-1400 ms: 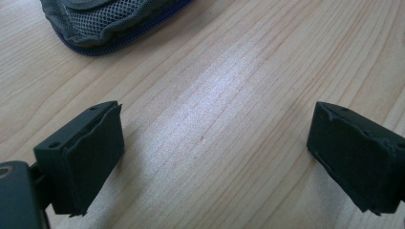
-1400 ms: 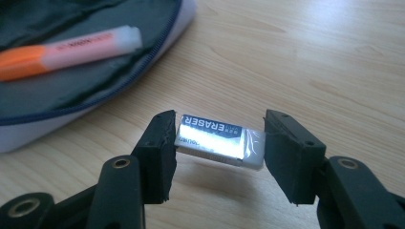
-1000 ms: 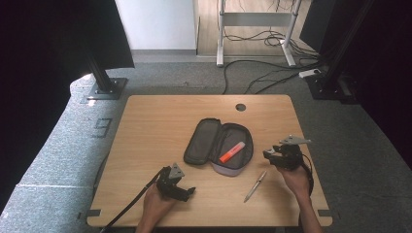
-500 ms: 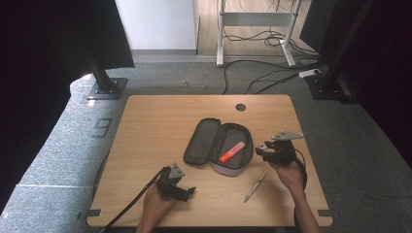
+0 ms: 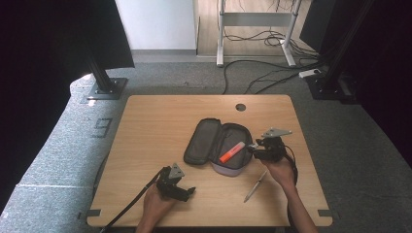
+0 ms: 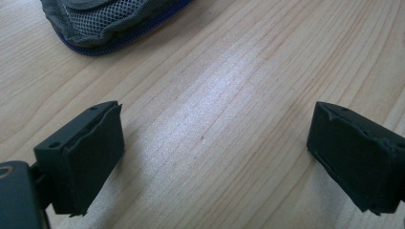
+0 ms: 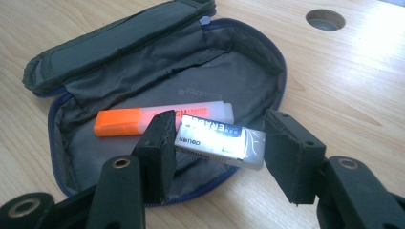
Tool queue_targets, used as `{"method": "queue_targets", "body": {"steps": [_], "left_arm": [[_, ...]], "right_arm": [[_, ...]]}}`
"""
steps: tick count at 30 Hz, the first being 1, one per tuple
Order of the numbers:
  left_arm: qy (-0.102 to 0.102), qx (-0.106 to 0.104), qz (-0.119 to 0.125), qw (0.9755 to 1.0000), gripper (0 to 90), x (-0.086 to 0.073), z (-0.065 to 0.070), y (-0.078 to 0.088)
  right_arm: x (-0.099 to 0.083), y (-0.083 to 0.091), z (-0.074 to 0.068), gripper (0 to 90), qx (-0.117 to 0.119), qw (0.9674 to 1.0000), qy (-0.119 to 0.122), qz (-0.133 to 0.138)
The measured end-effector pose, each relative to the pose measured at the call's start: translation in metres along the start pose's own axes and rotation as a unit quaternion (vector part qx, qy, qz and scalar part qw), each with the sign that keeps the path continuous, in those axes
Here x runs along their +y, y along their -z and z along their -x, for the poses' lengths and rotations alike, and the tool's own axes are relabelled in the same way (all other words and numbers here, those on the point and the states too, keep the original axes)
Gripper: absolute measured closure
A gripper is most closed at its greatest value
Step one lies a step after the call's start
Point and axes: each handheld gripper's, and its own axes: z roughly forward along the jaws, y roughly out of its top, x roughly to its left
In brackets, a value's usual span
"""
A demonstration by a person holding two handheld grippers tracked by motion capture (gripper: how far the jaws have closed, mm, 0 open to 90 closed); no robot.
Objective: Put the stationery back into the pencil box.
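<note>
I have the right gripper (image 7: 217, 152) over the open pencil case (image 7: 157, 81), its fingers clamped endwise on a Deli eraser (image 7: 219, 140) that hangs above the case lining, just beside the orange highlighter (image 7: 143, 119) lying inside. I judge this the placing step: next I lower and let go. My left gripper (image 6: 215, 152) idles near the case, fingers wide apart, holding nothing. A pen (image 5: 255, 186) waits on the bench (image 5: 155, 121).

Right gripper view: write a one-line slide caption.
Right gripper carries a wrapped eraser over the open pencil case holding an orange highlighter.
</note>
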Motion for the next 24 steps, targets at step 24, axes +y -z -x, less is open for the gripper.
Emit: {"method": "queue_targets", "body": {"steps": [24], "left_arm": [[0.000,0.000,0.000,1.0000,4.9,0.000,0.000,0.000]], "right_arm": [[0.015,-0.039,-0.011,45.5,0.013,0.9995,0.024,-0.017]]}}
